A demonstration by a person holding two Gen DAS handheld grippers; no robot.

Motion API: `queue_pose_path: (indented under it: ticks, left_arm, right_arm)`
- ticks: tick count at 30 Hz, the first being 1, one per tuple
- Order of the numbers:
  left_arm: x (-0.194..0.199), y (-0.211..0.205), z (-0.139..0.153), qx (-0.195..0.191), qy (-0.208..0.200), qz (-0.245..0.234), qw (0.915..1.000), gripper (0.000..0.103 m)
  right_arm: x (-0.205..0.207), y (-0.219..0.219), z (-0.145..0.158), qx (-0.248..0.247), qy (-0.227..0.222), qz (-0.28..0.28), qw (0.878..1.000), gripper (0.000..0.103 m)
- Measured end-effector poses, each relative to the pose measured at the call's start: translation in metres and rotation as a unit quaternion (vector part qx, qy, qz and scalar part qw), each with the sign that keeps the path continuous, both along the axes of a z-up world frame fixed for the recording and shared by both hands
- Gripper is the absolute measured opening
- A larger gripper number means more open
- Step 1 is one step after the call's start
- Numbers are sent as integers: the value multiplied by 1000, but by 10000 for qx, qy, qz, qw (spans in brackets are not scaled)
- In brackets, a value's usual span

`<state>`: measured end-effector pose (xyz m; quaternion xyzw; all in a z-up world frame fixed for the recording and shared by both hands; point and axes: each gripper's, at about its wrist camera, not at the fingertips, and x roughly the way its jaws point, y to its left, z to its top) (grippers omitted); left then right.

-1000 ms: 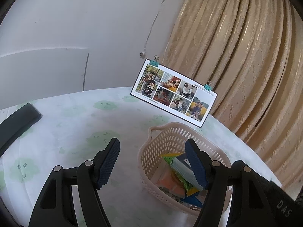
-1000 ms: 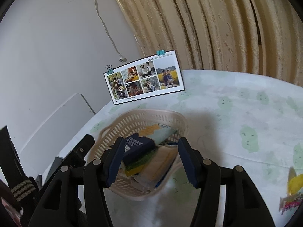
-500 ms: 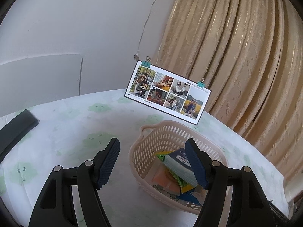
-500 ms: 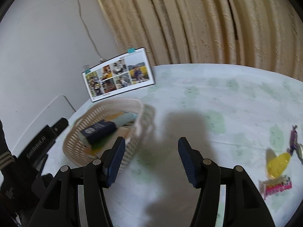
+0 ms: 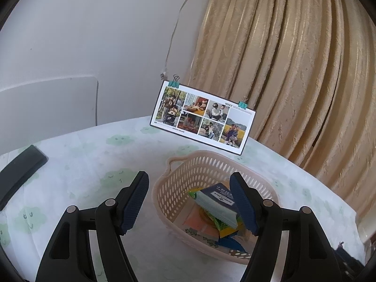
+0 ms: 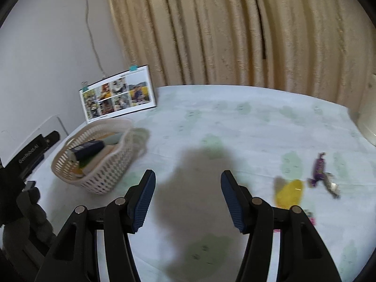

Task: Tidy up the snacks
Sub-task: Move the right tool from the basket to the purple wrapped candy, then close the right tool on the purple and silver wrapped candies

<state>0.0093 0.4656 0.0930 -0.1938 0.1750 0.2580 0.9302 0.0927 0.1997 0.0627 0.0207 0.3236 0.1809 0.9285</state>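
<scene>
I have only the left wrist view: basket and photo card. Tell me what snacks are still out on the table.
Observer: In the right wrist view, a yellow packet lies on the tablecloth, right of the right gripper.
Operator: Report anything else near it.
Observer: A purple wrapped candy lies just beyond the packet, with a silvery wrapper beside it.
Operator: Give me the right gripper's state.
Observer: It is open and holds nothing; only its shadow falls between the fingers.
Operator: Say where the basket sits from there.
Observer: Far left, well apart from those snacks.
</scene>
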Motion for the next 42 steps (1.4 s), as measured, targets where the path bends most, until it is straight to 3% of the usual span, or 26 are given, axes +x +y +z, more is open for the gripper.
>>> queue_pose_path:
  ticks: [14, 25, 31, 42]
  left_arm:
    - [-10, -29, 10, 694, -338, -92, 9970, 72]
    - [-18, -77, 16, 1592, -583, -409, 9847, 80]
    - [-10, -96, 16, 1493, -390, -1119, 9817, 86]
    - [1, -129, 10, 1609, -65, -1887, 9688, 92]
  right_arm:
    - [-3, -111, -13, -169, 157, -1144, 9932, 56]
    - [9, -165, -29, -489, 413, -1626, 9846, 55]
    - [26, -170, -35, -518, 586, -1535, 9850, 53]
    - [54, -176, -44, -418, 870, -1444, 9848, 53]
